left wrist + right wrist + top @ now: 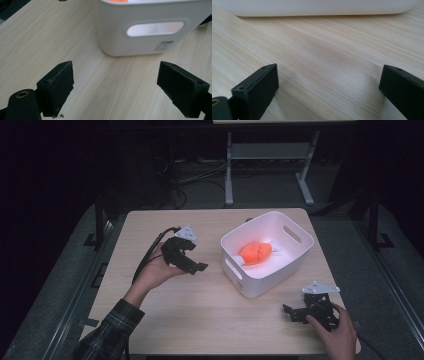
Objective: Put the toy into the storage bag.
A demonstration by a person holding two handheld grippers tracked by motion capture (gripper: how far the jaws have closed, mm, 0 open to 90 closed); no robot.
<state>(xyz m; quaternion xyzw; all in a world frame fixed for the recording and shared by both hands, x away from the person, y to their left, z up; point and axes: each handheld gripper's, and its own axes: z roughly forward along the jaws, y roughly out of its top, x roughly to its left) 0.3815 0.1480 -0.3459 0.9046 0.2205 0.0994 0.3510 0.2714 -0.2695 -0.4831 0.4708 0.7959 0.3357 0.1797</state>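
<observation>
Pale wood table [200, 320], a white bin [290, 262] at its centre-right, two empty grippers beside it.

From the left: the left gripper [192, 262] hangs at the bin's 9 o'clock, near it, jaws spread wide on nothing, facing the bin's slotted end wall. A small label [163, 45] sits under that handle slot; its print is too small to read. Inside the bin lies an orange object [255, 252] on the white floor. The right gripper [295, 312] rests at the bin's 5 o'clock, jaws wide apart, holding nothing.

One white bin [280, 265], one orange item [255, 253] inside, two claws, one table [200, 320].
</observation>
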